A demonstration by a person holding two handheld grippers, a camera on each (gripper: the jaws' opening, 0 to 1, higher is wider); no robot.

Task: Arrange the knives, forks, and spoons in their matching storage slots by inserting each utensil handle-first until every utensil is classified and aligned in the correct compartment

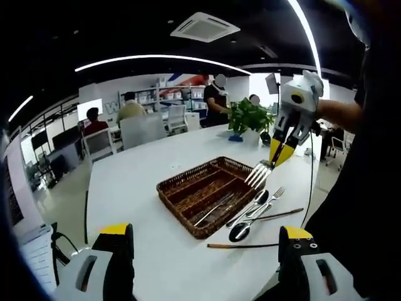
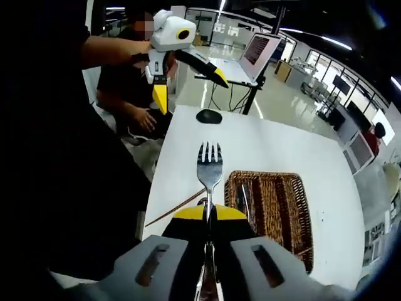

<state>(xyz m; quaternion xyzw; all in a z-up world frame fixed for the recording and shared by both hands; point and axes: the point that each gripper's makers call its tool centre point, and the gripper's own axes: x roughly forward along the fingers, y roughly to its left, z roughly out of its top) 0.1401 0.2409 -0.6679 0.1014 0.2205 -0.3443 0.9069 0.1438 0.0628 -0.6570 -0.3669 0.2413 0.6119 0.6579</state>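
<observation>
Over the white surface, left gripper view: the wicker tray (image 1: 188, 188) is sitting on the round surface (image 1: 138, 207), some cutlery already lying in its slots.
Loose cutlery: a spoon (image 1: 241, 231), a second fork (image 1: 270, 197) and two brown chopsticks (image 1: 241, 246) are waiting just beside the tray's near edge.
Left tool (image 1: 203, 241): its jaws are standing wide apart at the bottom of the view, gripping nothing.
Right tool, seen from here (image 1: 279, 153): it is hanging above the tray's far corner, pinching a fork (image 1: 258, 174) whose tines are pointing down toward the basket.

Right gripper view, right tool (image 2: 208, 213): its jaws are pressing together on the fork's handle, tines (image 2: 210, 160) sticking out ahead.
Tray: the wicker tray (image 2: 294, 207) is lying just right of the fork.
Left tool (image 2: 188, 78): it is hovering high beyond the surface's far edge, jaws spread.

Doing it well: I would judge the fork needs turning so the handle is leading, lining up along one slot, then lowering flat before letting go.
</observation>
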